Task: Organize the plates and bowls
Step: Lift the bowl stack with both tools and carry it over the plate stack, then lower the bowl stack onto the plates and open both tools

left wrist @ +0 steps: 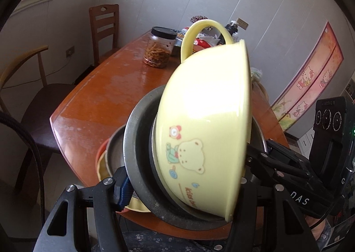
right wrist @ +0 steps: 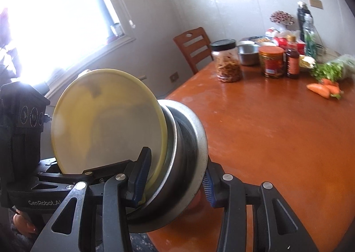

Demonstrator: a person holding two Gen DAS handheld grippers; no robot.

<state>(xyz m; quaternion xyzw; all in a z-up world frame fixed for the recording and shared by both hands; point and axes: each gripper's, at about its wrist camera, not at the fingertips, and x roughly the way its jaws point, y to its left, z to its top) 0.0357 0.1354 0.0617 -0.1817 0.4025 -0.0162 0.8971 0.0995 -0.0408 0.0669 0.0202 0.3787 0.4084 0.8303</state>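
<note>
- My left claw (left wrist: 179,187) is clenched across a stack of dishes turned on edge: one pad (left wrist: 123,187) presses the grey metal plate (left wrist: 137,154) on the left, and the yellow bowl (left wrist: 206,118) with its bear picture sits against the far finger.
- My right claw (right wrist: 175,181) grasps the same stack from the other side, so the weight is shared and, I judge, nothing slides out.
- From the right wrist, the yellow bowl's open mouth faces left and the steel bowl (right wrist: 186,141) nests behind it.
- The stack hangs over the near edge of the orange-brown table (right wrist: 266,141).
- Beyond stand a jar (right wrist: 226,61), bottles, carrots (right wrist: 324,88), a wooden chair (right wrist: 193,45) and a bright window (right wrist: 55,18).
</note>
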